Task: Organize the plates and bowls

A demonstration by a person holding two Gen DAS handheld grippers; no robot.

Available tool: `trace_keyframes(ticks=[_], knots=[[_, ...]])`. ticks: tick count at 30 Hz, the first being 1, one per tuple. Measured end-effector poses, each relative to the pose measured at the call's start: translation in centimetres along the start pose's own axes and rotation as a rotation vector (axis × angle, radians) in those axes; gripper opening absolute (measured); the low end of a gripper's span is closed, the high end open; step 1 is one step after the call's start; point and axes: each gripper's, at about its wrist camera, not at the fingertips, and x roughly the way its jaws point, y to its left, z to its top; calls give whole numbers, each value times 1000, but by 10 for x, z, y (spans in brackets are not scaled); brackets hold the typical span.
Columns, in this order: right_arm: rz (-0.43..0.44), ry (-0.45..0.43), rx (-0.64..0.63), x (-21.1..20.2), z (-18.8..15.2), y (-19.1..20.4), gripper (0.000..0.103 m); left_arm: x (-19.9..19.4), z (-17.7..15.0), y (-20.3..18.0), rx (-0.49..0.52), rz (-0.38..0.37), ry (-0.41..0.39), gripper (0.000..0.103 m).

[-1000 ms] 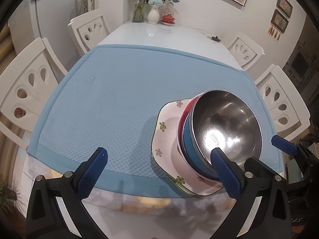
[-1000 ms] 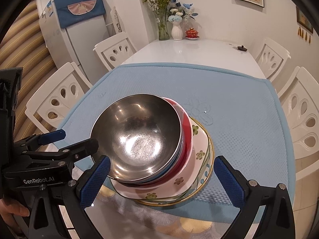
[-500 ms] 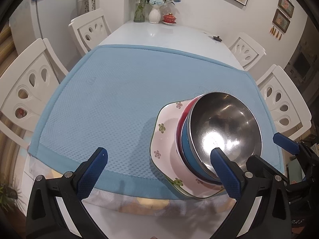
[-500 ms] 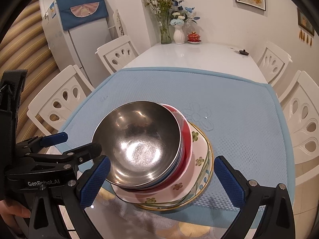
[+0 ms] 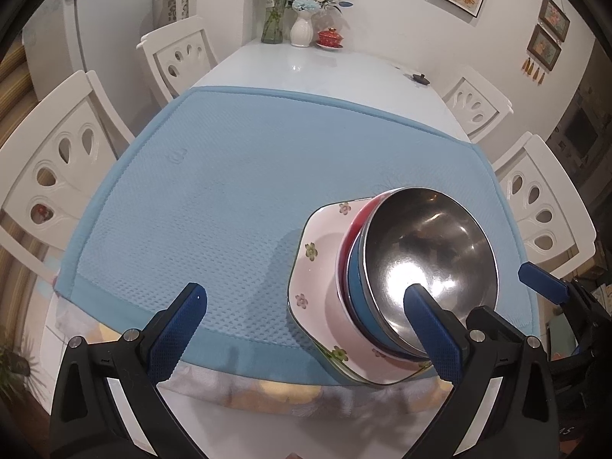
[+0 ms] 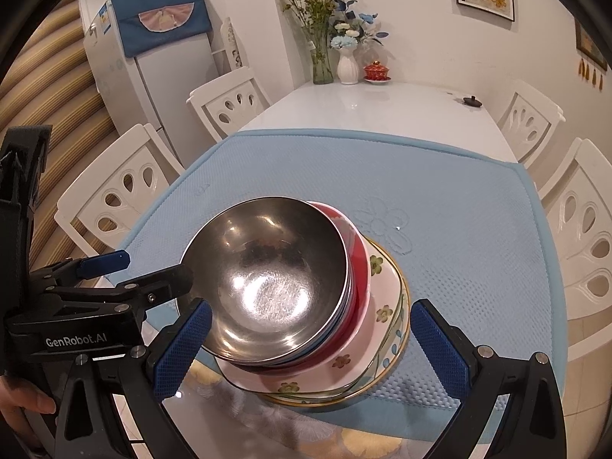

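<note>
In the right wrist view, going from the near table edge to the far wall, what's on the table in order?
Stack of plates with the steel bowl on top → bare blue mat → white tabletop → glass vase, white vase and red lidded cup.

Steel bowl [image 6: 267,279] nested in blue, then red bowl [image 6: 357,264] — atop floral plate [image 6: 382,313], perhaps two, tilted.

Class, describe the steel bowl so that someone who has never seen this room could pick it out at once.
Find the blue mat on the white table; near its front edge stands one stack of dishes. The steel bowl is the topmost piece, nested in a blue bowl and a red bowl over flowered plates. It alone is bare, shiny metal.
</note>
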Motion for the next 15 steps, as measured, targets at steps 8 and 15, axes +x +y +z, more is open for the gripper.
trace_keyframes(ticks=[8,15], knots=[[8,6,-3,4,3,3,103,1,3,5,-10,8,-3,102],[11,9,-14,7,4,8,103,2,5,9,-23,10,-5,102]])
